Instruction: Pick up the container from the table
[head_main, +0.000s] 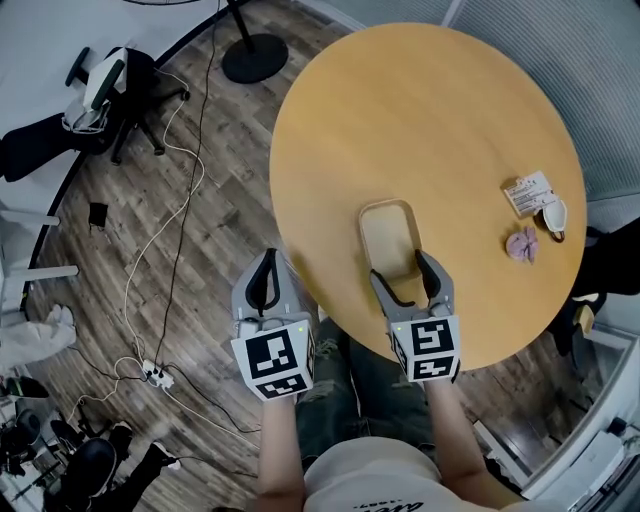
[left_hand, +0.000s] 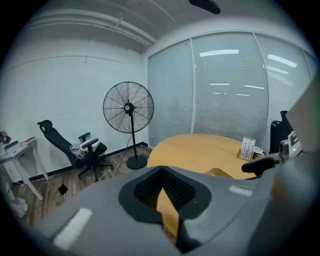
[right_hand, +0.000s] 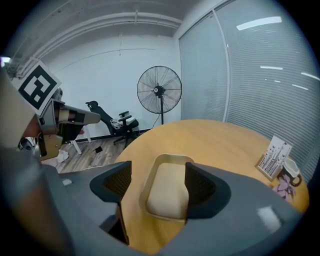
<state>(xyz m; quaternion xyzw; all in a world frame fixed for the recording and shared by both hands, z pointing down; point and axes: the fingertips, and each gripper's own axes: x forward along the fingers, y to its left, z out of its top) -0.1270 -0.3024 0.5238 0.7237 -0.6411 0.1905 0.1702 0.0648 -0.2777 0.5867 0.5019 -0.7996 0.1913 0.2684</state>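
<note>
Two tools: right hand-held gripper (head_main: 399, 266) gapes wide around the container (head_main: 388, 235); left hand-held gripper (head_main: 267, 264) pinched shut.

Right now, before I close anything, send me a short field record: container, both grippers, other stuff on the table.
container: tan, shallow, rounded rectangle, flat on round wooden table, near front edge
right gripper: jaws apart, either side of container's near end; contact unclear
left gripper: jaws together, empty, off the table's edge over floor
other items: card, mug, purple object on right side, apart from container
</note>
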